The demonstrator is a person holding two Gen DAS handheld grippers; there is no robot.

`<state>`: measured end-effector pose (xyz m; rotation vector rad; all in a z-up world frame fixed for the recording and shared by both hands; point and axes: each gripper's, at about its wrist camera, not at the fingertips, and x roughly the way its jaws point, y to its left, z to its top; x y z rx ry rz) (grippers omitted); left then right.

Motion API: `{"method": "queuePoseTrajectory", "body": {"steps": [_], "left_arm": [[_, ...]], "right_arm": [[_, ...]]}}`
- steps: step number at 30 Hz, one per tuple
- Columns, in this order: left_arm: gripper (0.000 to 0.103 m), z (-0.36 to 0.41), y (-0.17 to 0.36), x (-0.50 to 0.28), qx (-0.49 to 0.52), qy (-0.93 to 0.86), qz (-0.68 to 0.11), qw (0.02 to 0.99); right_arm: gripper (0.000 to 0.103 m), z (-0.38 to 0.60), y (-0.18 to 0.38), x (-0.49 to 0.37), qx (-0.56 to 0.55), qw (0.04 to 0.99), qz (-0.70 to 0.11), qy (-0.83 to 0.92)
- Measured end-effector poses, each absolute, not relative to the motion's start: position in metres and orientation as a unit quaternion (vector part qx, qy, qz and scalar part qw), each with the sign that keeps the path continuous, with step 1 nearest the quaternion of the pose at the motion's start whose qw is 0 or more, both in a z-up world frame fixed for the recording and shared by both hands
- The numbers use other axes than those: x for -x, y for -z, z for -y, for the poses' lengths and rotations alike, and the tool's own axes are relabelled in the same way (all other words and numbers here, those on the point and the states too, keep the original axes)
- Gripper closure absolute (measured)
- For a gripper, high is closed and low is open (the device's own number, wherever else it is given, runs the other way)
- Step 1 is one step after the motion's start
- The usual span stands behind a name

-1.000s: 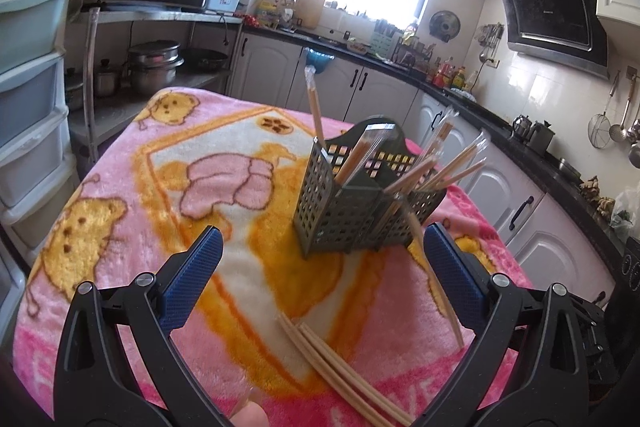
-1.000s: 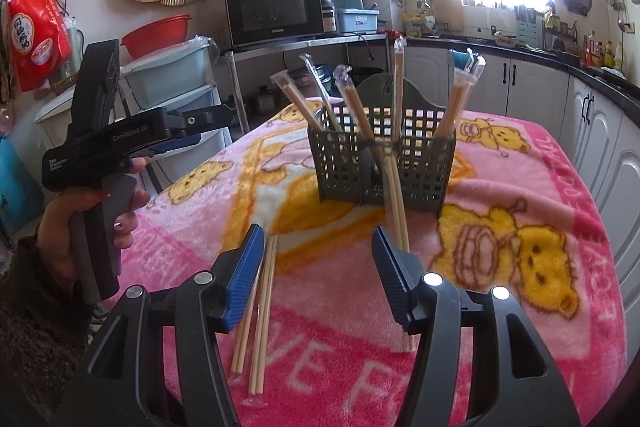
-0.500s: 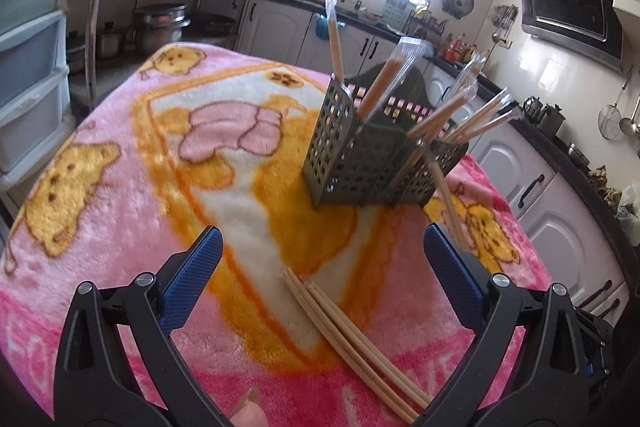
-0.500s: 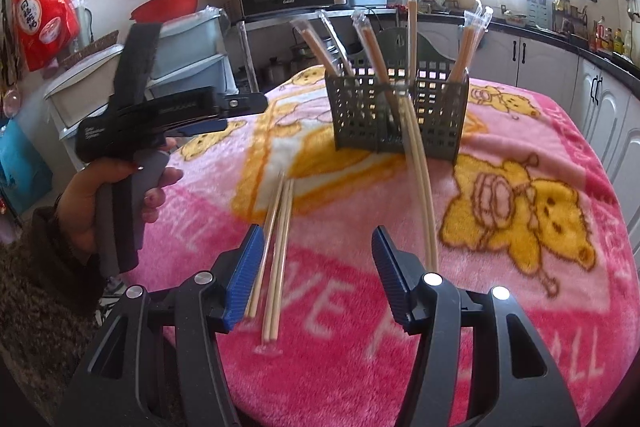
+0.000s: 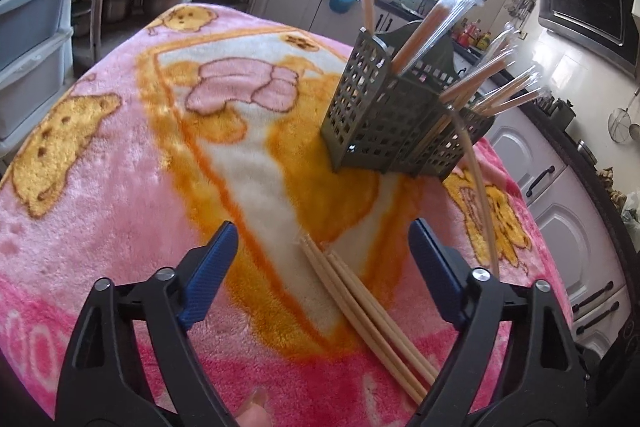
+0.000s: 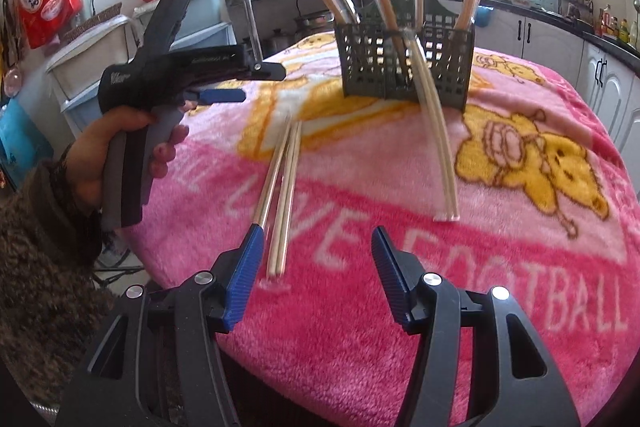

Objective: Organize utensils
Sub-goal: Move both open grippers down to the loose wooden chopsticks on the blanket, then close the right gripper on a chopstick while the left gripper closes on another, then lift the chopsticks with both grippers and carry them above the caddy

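A dark green perforated utensil basket (image 5: pixel 384 119) (image 6: pixel 404 63) stands on the pink blanket and holds several wrapped chopstick pairs. One wrapped pair (image 6: pixel 436 151) (image 5: pixel 480 195) leans against its front, with its foot on the blanket. A bundle of bare wooden chopsticks (image 5: pixel 360 311) (image 6: pixel 280 187) lies on the blanket. My left gripper (image 5: pixel 324 267) (image 6: pixel 260 83) hovers over the bundle's far tips. Its jaws are closing and the pads are clear of the sticks. My right gripper (image 6: pixel 318 263) hangs over the bundle's near ends, its jaws narrowing slightly and touching nothing.
The table (image 6: pixel 520 267) under the cartoon blanket ends close in front of the right gripper. A person's hand and brown sleeve (image 6: pixel 48 227) hold the left gripper at the left edge. Plastic drawers (image 5: pixel 32 27), a microwave shelf and kitchen cabinets (image 5: pixel 560 211) surround the table.
Both grippers have come down toward the blanket and the chopstick bundle. The left jaws have narrowed. The chopsticks and basket have not moved.
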<state>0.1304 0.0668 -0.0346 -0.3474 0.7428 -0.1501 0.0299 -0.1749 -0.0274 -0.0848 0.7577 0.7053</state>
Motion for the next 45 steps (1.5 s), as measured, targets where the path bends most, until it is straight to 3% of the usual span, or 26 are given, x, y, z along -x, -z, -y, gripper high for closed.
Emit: {"method": "queuePoseTrajectory", "body": {"steps": [11,23,31,34,39,45], "left_arm": [[0.045,-0.078,0.055,-0.146,0.211,0.08,-0.396,0.89],[0.053,-0.089,0.07,-0.155,0.258,0.096,-0.415,0.867],[0.061,-0.083,0.072,-0.16,0.238,0.089,-0.418,0.872],[0.068,-0.081,0.071,-0.162,0.229,0.089,-0.421,0.873],[0.09,-0.067,0.073,-0.171,0.196,0.1,-0.432,0.875],[0.095,-0.069,0.073,-0.174,0.2,0.102,-0.431,0.874]], "right_arm": [[0.062,0.162,0.04,-0.017,0.055,0.851,-0.378,-0.36],[0.091,0.162,0.05,-0.023,0.051,0.85,-0.387,-0.354],[0.094,0.18,0.047,-0.031,0.028,0.868,-0.386,-0.311],[0.094,0.191,0.045,-0.035,0.019,0.875,-0.384,-0.293],[0.096,0.209,0.04,-0.039,0.007,0.886,-0.378,-0.267],[0.097,0.229,0.029,-0.04,-0.012,0.901,-0.357,-0.248]]}}
